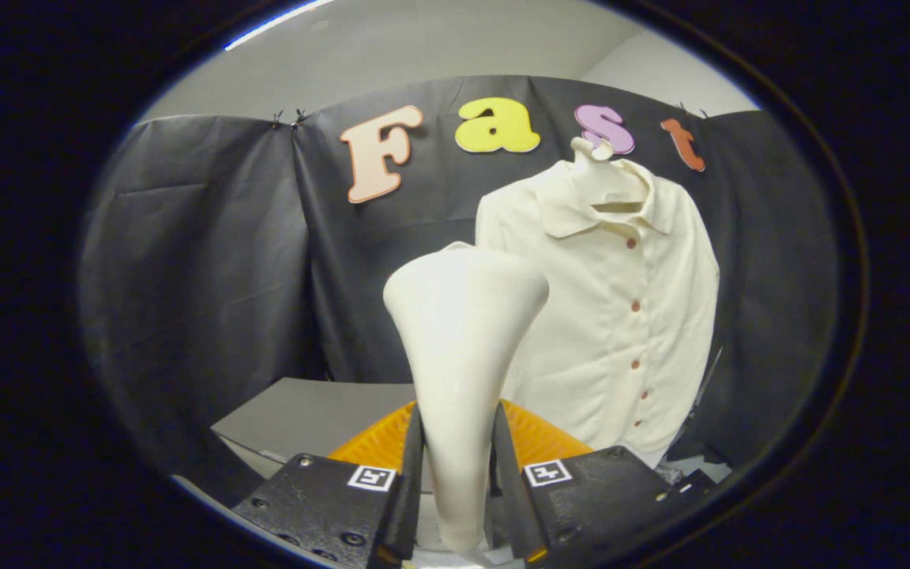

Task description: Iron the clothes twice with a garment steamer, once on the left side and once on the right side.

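A cream garment steamer point(463, 348) stands upright between my fingers, its wide head flaring above them. My gripper point(459, 466) is shut on the steamer's narrow handle, one finger pressing each side. Beyond the steamer and to its right hangs a cream button-up shirt point(621, 316) on a white hanger point(601, 170), facing me with its row of reddish buttons down the front. The steamer head overlaps the shirt's left edge in the view; I cannot tell if it touches the cloth.
A grey table top point(305, 415) lies below and to the left of the shirt. Black cloth point(202, 261) forms the booth wall behind everything. Small dark clutter point(692, 474) sits near the shirt's bottom right.
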The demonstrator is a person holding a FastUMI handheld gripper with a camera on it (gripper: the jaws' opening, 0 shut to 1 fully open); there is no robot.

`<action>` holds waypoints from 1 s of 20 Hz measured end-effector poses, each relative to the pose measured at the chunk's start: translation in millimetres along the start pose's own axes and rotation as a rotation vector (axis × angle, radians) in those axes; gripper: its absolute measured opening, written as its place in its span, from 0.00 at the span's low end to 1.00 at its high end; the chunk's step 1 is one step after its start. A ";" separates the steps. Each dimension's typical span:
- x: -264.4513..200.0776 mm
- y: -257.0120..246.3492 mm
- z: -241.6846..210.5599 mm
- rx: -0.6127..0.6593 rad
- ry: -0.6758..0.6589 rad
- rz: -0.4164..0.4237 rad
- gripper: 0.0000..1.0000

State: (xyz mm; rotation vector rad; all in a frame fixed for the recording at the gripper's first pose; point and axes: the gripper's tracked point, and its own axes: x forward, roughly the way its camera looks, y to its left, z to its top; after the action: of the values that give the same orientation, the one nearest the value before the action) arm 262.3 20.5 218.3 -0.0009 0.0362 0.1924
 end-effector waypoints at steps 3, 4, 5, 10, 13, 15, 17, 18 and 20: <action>12.1 -34.9 21.8 0.014 -0.027 -0.038 0.45; 16.5 -46.3 28.6 0.006 -0.041 -0.051 0.45; 23.4 -56.6 35.6 0.004 -0.050 -0.061 0.45; 62.7 -94.7 52.9 -0.032 -0.040 -0.059 0.45; 87.7 -105.8 59.1 -0.070 -0.037 -0.040 0.45; 100.7 -114.8 58.1 -0.059 -0.036 -0.048 0.47; 111.4 -117.2 48.4 -0.031 -0.022 -0.037 0.47; 115.4 -118.5 43.9 -0.026 -0.024 -0.027 0.47; 120.1 -116.9 23.8 -0.014 -0.004 0.008 0.47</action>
State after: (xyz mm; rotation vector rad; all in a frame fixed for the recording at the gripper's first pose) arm 403.2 -71.1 237.5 -0.0146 0.0304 0.2007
